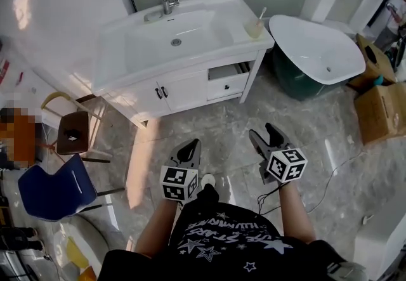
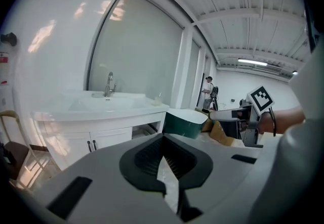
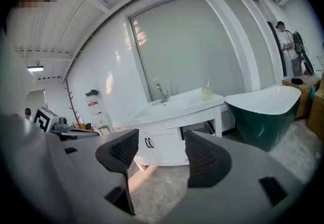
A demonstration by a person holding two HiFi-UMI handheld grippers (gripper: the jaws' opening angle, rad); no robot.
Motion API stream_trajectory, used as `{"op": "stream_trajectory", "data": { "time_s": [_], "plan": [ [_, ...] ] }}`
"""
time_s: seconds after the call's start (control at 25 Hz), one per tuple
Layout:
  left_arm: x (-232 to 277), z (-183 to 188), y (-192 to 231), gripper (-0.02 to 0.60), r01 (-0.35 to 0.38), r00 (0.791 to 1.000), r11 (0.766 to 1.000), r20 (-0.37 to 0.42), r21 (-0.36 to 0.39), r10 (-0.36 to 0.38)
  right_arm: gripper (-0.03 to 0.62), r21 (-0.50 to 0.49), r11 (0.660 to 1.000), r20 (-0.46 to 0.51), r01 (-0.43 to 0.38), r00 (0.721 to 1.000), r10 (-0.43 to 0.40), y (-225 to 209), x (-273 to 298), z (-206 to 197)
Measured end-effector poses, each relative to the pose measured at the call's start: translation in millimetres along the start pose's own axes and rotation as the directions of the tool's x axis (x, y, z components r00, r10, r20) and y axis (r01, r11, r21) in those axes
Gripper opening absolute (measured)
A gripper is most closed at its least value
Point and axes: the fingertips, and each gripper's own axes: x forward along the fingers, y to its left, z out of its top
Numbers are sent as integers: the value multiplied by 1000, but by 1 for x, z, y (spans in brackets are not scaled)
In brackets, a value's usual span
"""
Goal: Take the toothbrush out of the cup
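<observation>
print on black shirt [image 1: 223, 230] illegible, red wall label [image 3: 93, 104] too small

The cup [image 1: 254, 28] at the far right corner of the worktop [image 1: 120, 35] is too small to show more than a thin toothbrush [image 1: 262, 14] stem; its head cannot be made out. The cardboard box [image 1: 382, 112] runs off the head view's right edge, the person's torso [image 1: 222, 245] off the bottom
</observation>
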Motion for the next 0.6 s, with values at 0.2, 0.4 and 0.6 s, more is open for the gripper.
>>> {"op": "stream_trajectory", "data": {
  "time_s": [0.2,0.4,0.6],
  "plan": [
    [35,25,42,15,5,1000,1000,7,-12,-5,285,2,1000,4,14,1000,-14,-9,50,28],
    [60,50,73,15,26,999,999,21,-20,-26,285,20,999,26,38,999,-38,-18,92,55],
    [77,61,88,15,42,999,999,19,-14,-42,285,29,999,30,44,999,-45,-21,119,68]
  ]
}}
